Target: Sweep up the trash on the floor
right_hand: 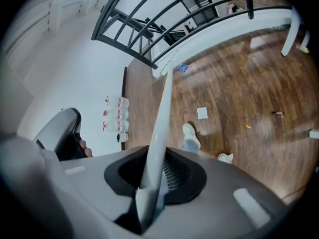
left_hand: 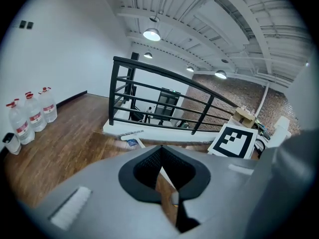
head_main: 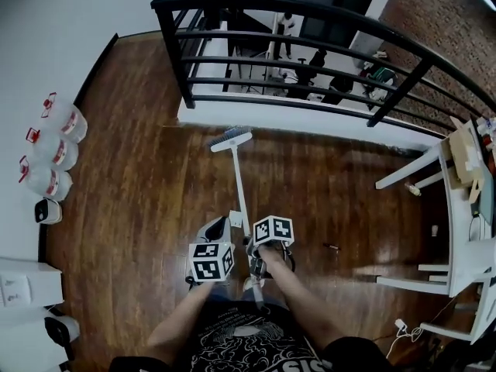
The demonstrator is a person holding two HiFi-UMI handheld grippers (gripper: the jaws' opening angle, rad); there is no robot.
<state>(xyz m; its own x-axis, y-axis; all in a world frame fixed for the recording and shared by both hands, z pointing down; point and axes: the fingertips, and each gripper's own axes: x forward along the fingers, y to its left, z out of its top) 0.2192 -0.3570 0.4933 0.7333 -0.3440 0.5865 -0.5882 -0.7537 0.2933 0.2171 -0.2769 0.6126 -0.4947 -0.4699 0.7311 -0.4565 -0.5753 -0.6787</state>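
My right tongs clamp the white broom handle, which runs straight ahead, its brush head far out. The left tongs are pinched nearly shut and empty. The paper scrap lies close in beside the handle, nearer than the brush.

Black T-shirt with white print, white shoes.

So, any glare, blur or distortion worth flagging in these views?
Head view: fisheye bows the railing, and there is a glare patch on the floor at right. Left gripper view: the ceiling lamp is blown out. Right gripper view: the gripped broom handle is soft near the lens.
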